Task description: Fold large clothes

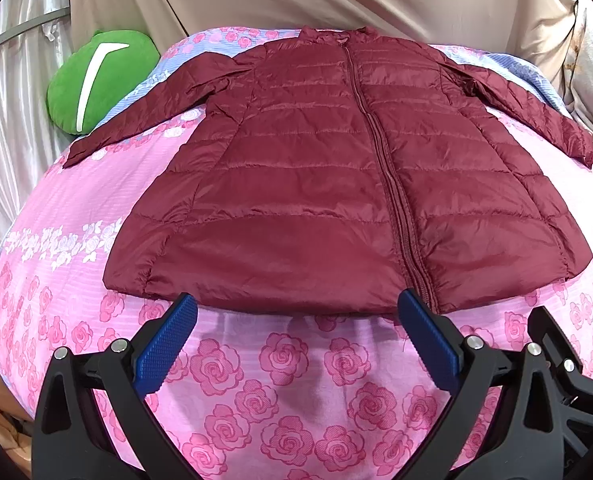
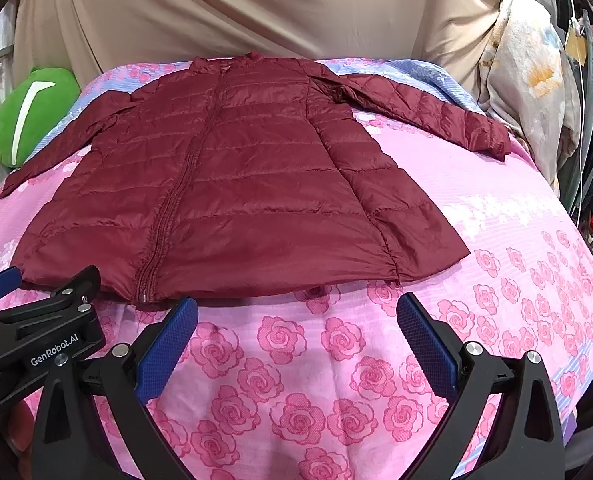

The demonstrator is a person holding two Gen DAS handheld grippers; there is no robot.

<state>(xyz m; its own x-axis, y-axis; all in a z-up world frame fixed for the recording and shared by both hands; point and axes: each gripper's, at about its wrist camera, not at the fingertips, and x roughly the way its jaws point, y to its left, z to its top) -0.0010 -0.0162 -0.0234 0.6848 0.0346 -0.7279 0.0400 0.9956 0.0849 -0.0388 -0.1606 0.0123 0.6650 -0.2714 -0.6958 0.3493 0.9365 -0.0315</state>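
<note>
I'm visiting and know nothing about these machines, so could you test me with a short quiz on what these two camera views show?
1. True or false: the maroon jacket lies spread flat with its zipper closed.
2. What is each claw holding? A) a sleeve B) the hem C) nothing
3. Fill in: the green cushion sits beyond the jacket's ____ sleeve, as seen in both views.

Key
1. True. It lies front up on the pink rose bedspread, sleeves out to the sides.
2. C. The left claw and the right claw are both open, just short of the hem.
3. Left.
</note>
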